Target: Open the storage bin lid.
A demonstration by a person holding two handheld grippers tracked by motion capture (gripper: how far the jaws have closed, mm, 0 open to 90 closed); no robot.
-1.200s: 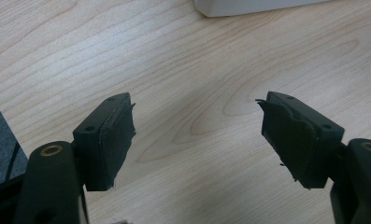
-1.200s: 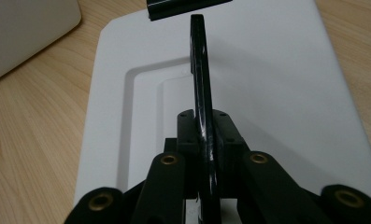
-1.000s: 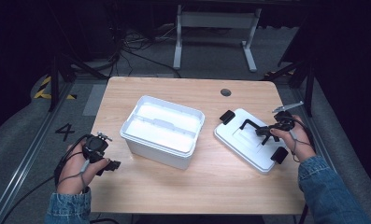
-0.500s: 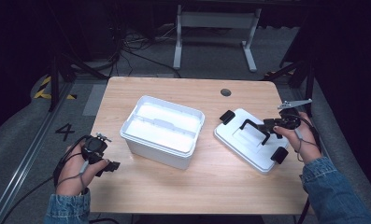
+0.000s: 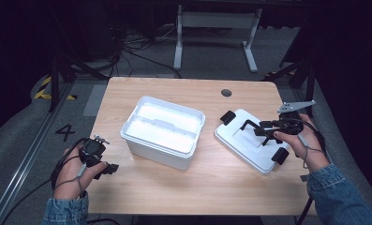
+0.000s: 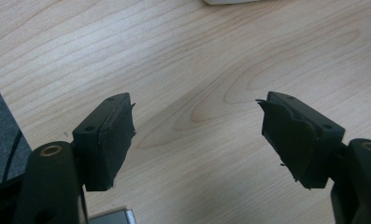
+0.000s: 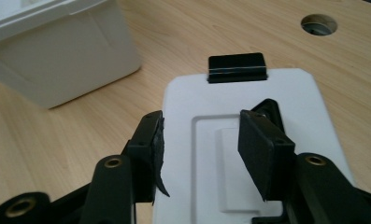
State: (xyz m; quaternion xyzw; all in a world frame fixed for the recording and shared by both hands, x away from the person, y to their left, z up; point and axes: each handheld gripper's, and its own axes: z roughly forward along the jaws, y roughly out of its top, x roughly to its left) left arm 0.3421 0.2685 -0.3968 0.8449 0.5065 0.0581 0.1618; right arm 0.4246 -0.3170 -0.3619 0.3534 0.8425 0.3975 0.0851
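While the white lid (image 5: 251, 140) lies flat on the right half of the desk (image 5: 207, 183), the right claw (image 5: 259, 131) hangs just above it, jaws spread and nothing between them. They have just been opening. In the right gripper view the lid's recessed centre panel shows between the pads (image 7: 260, 149), apparently not touching them, though the gap is hard to judge from this angle. A black latch (image 7: 237, 67) sits at the lid's far edge; a second latch (image 5: 280, 155) is at its near corner in the high view.

The open white bin (image 5: 162, 131) stands mid-desk, left of the lid and apart from it.

The left claw (image 6: 197, 135) is at the near left corner of the desk, jaws wide, holding nothing, bare wood beneath. The left hand (image 5: 73, 171) grips its body.

A round cable hole (image 5: 226, 93) lies at the far edge.
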